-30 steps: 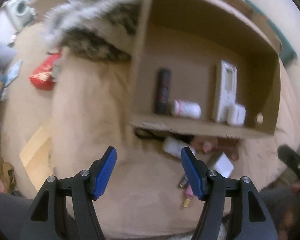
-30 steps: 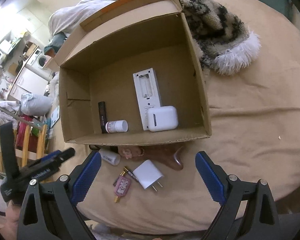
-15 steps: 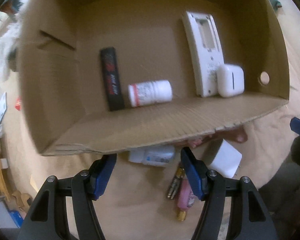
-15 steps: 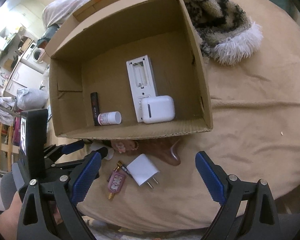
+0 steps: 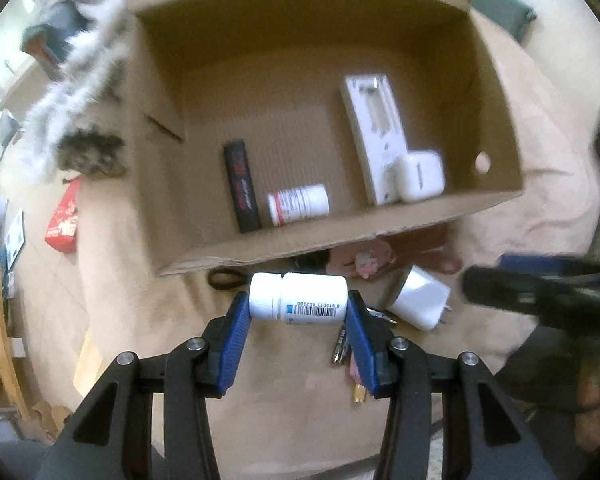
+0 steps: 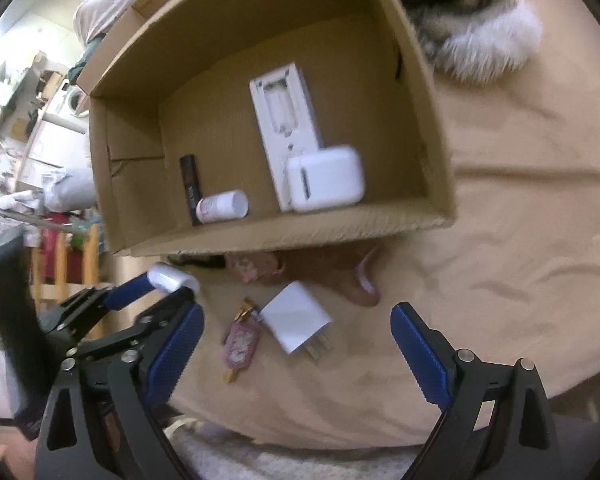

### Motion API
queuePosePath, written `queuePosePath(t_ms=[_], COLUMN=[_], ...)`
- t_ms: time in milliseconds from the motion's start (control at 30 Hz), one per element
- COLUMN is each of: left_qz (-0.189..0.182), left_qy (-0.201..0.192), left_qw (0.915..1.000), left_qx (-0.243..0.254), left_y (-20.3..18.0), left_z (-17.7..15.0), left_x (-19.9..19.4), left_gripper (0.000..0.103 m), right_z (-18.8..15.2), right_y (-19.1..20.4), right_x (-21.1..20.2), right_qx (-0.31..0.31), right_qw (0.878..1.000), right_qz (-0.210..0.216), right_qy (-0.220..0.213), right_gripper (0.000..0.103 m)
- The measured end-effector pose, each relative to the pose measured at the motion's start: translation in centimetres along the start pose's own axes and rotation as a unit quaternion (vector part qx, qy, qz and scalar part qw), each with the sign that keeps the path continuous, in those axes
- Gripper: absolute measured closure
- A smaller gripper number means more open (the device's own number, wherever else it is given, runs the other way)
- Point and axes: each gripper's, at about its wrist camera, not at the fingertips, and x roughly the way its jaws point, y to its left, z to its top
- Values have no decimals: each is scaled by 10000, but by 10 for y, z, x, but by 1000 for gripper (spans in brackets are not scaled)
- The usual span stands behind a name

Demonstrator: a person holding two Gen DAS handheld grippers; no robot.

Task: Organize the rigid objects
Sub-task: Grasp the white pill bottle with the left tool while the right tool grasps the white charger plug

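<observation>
Left wrist view: left claw (image 5: 298,316) jaws just closing, now clamped end-to-end on white bottle (image 5: 299,298), lifted off bed before box (image 5: 452,210). Clear front wall first — then release low beside other bottle (image 5: 298,204). Right claw (image 6: 296,332) wide, empty.

You can read little here: the white bottle (image 5: 298,298) carries a barcode whose digits are too blurred to trust, and the black stick's (image 5: 242,186) red lettering is illegible.
</observation>
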Motion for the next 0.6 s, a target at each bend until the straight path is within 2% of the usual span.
queuePosePath(t_ms=[33,67,133,300,333,367,400,600], left_qz=[-20,-43,-101,-176,-222,-277,-303,-333], left_qy=[-88,-155,-291,-461,-452,-439,-427,-346], left_qw=[9999,9997,9987,9952,9944,9935,9934,9941], left_qx=[-89,-182,-408,-850,-934,-1012,-1025,-972], left_y=[3,9,23,53,59,60,61,57], left_z=[-2,-5,-5,-7,-6,-6,-5,-6], left_x=[-7,-14,-23,-38,-37,-36,-34,-29], left_gripper=[59,59,59,60,60,60,60,60], right_z=[0,0,-1,-3,-4,-4,-5,-6], right_y=[-1,-1,5,29,31,32,31,41], right_x=[5,9,16,35,43,49,55,83], right_qx=[59,53,-107,-817,-924,-973,-1014,-1491], right_qw=[9998,9996,9993,9928,9900,9879,9860,9726], right_qz=[122,171,104,-729,-898,-1004,-1092,-1506], right_qy=[114,210,333,490,580,667,742,959], right_gripper=[8,17,23,30,34,45,50,49])
